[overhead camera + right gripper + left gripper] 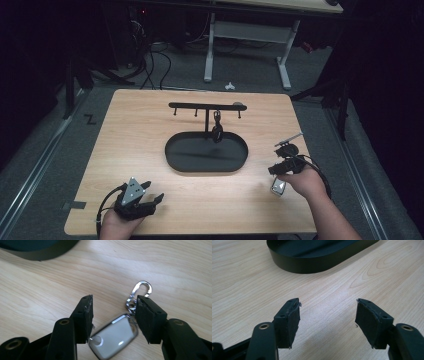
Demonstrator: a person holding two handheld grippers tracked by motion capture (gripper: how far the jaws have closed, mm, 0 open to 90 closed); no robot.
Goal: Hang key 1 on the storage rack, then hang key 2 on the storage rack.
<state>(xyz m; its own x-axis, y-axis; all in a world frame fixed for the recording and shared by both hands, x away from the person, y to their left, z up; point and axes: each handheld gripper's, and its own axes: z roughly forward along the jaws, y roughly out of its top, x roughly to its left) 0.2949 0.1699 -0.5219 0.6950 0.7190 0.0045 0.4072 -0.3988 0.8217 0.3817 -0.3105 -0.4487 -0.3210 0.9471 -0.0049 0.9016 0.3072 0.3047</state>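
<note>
A silver key fob (113,336) with a ring and a carabiner clip (142,288) lies flat on the wooden table (140,135), near its right front. My right gripper (113,298) hangs just over it, open, with the fob between the jaws and the pads off it. From above, the same right gripper (280,172) sits right by the key fob (278,187). My left gripper (154,191) rests at the front left, open and holding nothing. Its pads (289,322) stand wide apart over bare wood.
A black oval tray (172,160) sits mid-table, with a T-shaped rack (207,106) of small hooks rising from its back. A dark fob (217,131) hangs from one hook. The tray wall (307,265) lies ahead of the left gripper. Desk legs and cables stand beyond the table.
</note>
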